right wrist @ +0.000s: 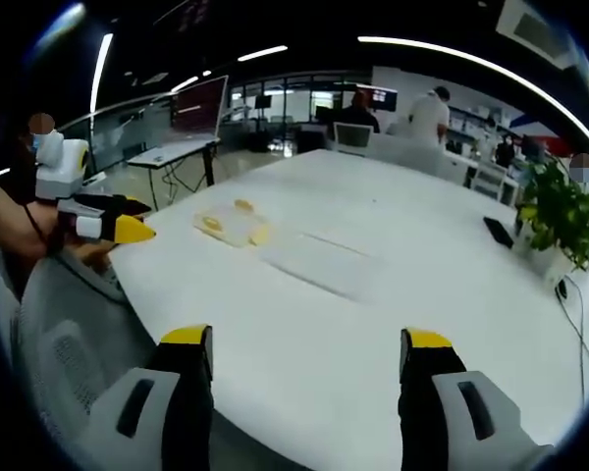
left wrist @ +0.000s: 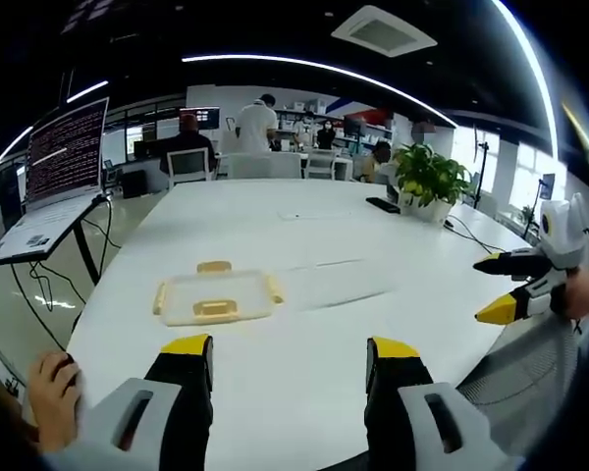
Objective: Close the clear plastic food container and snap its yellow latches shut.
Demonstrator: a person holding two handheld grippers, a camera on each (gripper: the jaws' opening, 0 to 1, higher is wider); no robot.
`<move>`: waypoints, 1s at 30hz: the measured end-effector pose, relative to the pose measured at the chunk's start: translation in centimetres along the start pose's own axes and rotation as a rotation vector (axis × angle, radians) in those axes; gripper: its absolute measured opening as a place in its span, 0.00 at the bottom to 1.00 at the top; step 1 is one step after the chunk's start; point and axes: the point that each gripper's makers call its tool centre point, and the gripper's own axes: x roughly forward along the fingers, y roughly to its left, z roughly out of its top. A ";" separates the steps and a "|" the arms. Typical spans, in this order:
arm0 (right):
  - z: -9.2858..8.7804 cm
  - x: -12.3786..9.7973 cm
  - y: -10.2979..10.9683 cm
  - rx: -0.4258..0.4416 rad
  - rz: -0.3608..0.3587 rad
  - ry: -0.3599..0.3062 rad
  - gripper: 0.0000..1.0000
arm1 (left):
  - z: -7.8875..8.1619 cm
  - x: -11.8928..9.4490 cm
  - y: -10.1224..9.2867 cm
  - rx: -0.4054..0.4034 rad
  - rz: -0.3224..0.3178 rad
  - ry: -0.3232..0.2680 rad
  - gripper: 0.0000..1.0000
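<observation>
Both grippers, left [left wrist: 288,355] and right [right wrist: 306,345], gape wide above one container [left wrist: 217,296] with three visible yellow latches [left wrist: 214,308].

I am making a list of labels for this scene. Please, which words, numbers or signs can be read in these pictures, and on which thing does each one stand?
None can be read.
Laptop screen: rows of text, too small and blurred to read.
Far wall screen: blurred, nothing legible.
Food container: no label visible.
</observation>
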 end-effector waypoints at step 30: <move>0.0 -0.1 0.0 -0.007 -0.003 0.003 0.75 | -0.1 0.0 -0.2 0.000 -0.013 0.010 0.58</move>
